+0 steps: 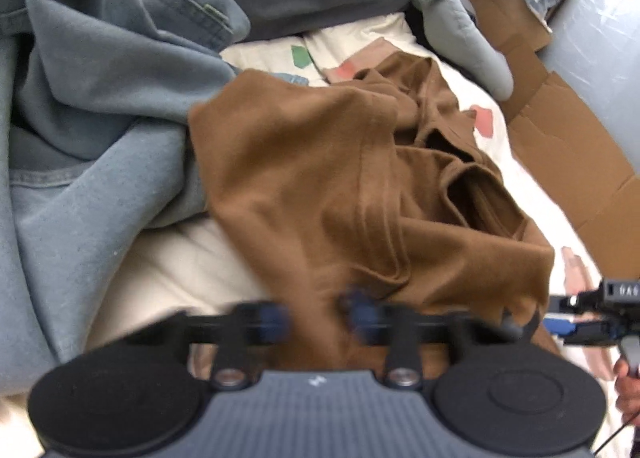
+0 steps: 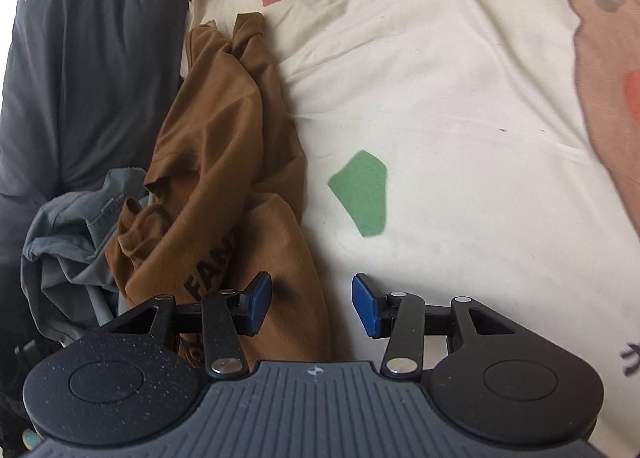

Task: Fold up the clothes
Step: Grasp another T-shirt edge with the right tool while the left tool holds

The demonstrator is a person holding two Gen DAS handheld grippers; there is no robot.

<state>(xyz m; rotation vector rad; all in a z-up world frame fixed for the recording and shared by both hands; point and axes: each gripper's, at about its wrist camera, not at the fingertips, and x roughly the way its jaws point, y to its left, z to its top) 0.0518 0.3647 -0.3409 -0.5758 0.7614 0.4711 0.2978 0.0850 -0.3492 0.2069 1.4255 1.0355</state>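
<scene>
Gripping brown shirt [image 1: 320,177]: left hand-held gripper [image 1: 318,316] | right hand-held gripper [image 2: 312,308] half-wide, empty | shirt lengthwise away

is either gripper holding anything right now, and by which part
The left gripper pinches the brown shirt at its near edge; the right gripper is open, holding nothing.

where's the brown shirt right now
The brown shirt lies crumpled mid-frame in the left wrist view on the cream sheet, right of the grey-blue sweatshirt; the left hand-held gripper pinches its near edge.
</scene>
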